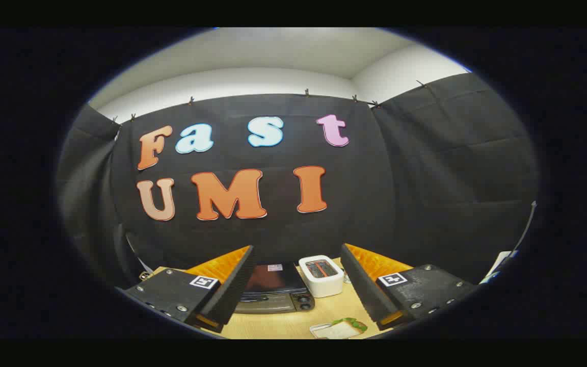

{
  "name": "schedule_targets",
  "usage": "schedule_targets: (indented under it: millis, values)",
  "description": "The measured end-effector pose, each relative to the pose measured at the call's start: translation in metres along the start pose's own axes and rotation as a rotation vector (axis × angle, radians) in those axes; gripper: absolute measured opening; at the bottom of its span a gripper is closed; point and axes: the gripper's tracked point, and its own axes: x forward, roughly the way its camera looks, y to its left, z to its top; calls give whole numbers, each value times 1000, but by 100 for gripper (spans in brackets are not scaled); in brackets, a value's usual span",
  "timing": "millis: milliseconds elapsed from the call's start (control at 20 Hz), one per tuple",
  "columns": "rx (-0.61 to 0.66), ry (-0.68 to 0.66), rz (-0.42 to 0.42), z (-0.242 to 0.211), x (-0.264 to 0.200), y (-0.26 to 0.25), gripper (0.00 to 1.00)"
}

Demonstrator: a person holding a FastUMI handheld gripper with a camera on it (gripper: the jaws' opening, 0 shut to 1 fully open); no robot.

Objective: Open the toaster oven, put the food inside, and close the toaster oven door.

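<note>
In the gripper view, the gripper (296,285) is held spread wide, nothing pinched. The toaster oven (276,292) is seen closed on the table (278,325), between and beyond the fingers, beside a white toaster (321,275). The sandwich (341,328), judged soft and crushable, is best taken lightly by its sides. No writing can be read.

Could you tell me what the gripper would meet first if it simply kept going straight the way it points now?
Probably the booth's black cloth wall. The open gripper points above the table, so its line seems to pass over the toaster oven and white toaster between its fingers, though depth is unclear.
</note>
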Motion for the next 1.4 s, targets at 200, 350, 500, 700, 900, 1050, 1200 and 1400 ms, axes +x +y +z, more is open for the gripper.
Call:
schedule_targets:
  millis: [200, 350, 500, 700, 900, 1050, 1200, 1400]
  values:
    - [7, 10, 9, -4, 3, 3, 98]
    - [13, 17, 17, -6, 5, 5, 98]
    - [6, 21, 20, -7, 7, 7, 98]
    - [-4, 24, 24, -7, 6, 8, 98]
    - [-7, 20, 23, -4, 5, 9, 98]
    - [-15, 26, 23, -6, 5, 9, 98]
    - [-13, 36, 29, -10, 5, 10, 98]
    - [-15, 43, 35, -14, 4, 12, 98]
